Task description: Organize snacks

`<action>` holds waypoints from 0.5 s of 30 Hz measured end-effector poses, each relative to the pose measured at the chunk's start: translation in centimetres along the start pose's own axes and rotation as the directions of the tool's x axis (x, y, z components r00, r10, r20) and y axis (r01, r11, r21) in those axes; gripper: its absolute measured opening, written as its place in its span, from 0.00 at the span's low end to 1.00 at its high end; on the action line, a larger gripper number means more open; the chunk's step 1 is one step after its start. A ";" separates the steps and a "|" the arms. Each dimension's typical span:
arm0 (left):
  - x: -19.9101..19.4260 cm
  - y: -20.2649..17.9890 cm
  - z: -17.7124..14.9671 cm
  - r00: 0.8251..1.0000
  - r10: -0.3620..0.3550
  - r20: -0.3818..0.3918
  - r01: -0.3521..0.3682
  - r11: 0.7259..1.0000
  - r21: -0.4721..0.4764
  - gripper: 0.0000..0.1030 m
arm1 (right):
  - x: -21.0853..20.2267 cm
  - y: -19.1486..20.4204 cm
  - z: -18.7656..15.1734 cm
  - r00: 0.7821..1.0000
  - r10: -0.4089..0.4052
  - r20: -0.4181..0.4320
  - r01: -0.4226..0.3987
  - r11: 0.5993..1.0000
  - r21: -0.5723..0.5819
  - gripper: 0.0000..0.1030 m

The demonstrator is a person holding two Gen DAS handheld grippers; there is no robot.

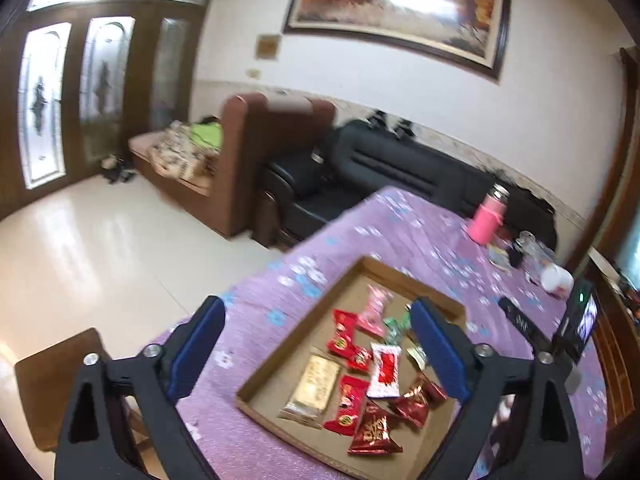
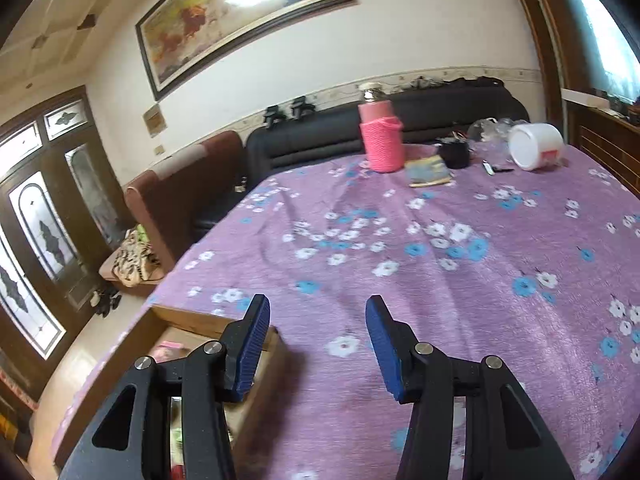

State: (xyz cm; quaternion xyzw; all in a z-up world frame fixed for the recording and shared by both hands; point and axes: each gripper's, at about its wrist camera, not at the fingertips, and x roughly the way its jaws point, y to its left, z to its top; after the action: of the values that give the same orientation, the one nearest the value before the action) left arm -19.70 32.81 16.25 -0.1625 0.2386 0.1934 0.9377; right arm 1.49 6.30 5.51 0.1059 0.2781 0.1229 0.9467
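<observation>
1. Left gripper (image 1: pixel 316 344): jaws spread wide, nothing between the blue pads; it hangs above the cardboard tray (image 1: pixel 304 320), clear of the contents.
2. Right gripper (image 2: pixel 318 344): jaws partly apart, nothing held; only the purple flowered tablecloth (image 2: pixel 460 280) shows between the pads. Its left finger overlaps the tray's near corner (image 2: pixel 208 322) in the right wrist view.
3. Snacks: all lie inside the tray, which sits on the tablecloth near the table's edge. Noted are a gold packet (image 1: pixel 314 386), a white-and-red packet (image 1: pixel 386 372), a pink packet (image 1: pixel 374 308), a green packet (image 1: pixel 396 326) partly hidden behind the left gripper's finger, and several red packets (image 1: pixel 344 334), some touching or overlapping.
4. Far end of the table: a pink bottle (image 2: pixel 380 136) stands upright; a white container (image 2: pixel 534 146) lies on its side, with a small dark cup (image 2: pixel 454 154) between them.
5. Surroundings: a black sofa (image 1: pixel 400 164) stands behind the table and a framed painting (image 1: pixel 400 4) hangs on the wall.
</observation>
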 end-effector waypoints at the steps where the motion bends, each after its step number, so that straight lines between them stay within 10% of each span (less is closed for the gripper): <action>1: -0.3 -0.2 0.1 1.000 0.016 0.009 -0.016 1.000 -0.002 0.92 | 0.1 -0.1 -0.1 1.000 -0.001 -0.011 0.001 1.000 -0.006 0.53; 15: -3.5 -0.7 -0.6 0.997 0.065 0.038 -0.066 0.997 0.033 0.93 | -2.9 1.8 -0.3 0.996 0.050 0.072 -0.042 0.994 -0.105 0.58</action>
State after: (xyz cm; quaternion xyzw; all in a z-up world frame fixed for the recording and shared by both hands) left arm -22.44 30.96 17.68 -0.1348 0.2297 0.2227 0.9378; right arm -1.32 7.22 7.15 0.0676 0.2332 0.1549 0.9576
